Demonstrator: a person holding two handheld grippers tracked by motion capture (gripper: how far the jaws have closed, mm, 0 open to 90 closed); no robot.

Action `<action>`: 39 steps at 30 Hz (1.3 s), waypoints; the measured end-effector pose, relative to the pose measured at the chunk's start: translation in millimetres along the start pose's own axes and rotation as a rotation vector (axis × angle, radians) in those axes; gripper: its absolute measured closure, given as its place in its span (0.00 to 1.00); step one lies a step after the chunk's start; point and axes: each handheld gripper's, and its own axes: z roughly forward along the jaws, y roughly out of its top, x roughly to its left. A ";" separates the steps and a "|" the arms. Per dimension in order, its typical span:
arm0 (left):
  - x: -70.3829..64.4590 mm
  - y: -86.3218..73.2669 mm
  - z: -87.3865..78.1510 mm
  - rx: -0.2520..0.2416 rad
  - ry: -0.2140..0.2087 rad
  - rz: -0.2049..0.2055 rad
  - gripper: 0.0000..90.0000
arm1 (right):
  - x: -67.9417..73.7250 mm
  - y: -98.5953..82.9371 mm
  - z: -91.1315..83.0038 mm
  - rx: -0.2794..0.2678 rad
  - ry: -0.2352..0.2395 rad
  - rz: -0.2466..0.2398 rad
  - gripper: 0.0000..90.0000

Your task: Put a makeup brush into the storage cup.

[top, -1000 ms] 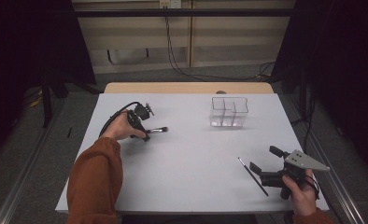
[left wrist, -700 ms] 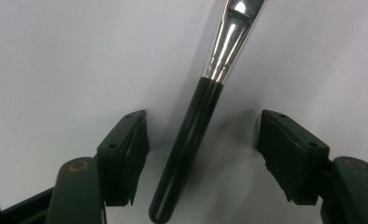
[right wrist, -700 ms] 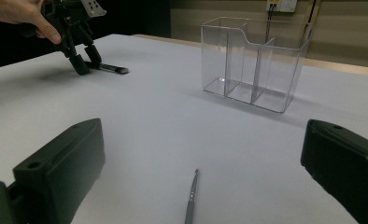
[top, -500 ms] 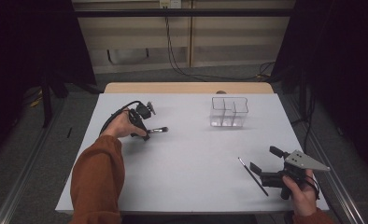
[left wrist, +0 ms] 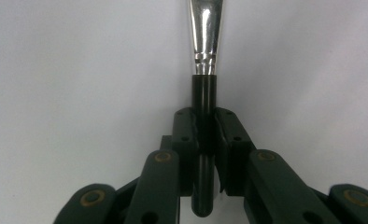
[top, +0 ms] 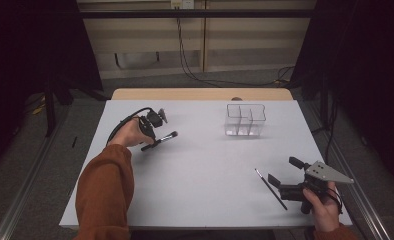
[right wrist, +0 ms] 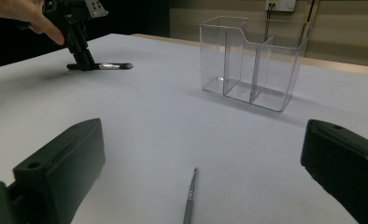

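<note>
Left gripper (top: pixel 152 134) in the high view grips a makeup brush (top: pixel 161 140) low over the table's (top: pixel 205 165) left side. Its own view shows jaws clamped on the black handle. Right gripper (right wrist: pixel 201 177) view: jaws spread wide, a thin brush (right wrist: pixel 190 198) lying between them.

Lab-like recording room: dark drapes (top: pixel 365 75), bare white table (top: pixel 205 170), wall cables (top: pixel 190 60).

Bright tabletop, dark surroundings, soft focus throughout.

Overhead light falls evenly on the pale grey tabletop (top: pixel 205 165), with the room's edges near black. Glare streaks the silver metal ferrule of the black-handled brush (left wrist: pixel 205 32). The nearest black fingers (right wrist: pixel 60 172) are blurred, and the clear plastic three-compartment organizer (right wrist: pixel 252 60) casts a faint shadow.
</note>
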 end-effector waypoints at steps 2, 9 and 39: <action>-0.2 -0.1 -0.2 0.001 0.000 0.005 0.88 | 0.0 0.0 0.1 0.000 -0.001 0.003 0.00; -1.8 -1.2 -1.8 -0.006 0.011 0.004 0.89 | 0.4 0.3 0.5 0.002 -0.001 0.003 0.00; -0.5 -39.1 -25.1 -0.366 -0.053 -0.159 0.89 | 0.0 0.3 1.0 0.006 -0.006 0.002 0.00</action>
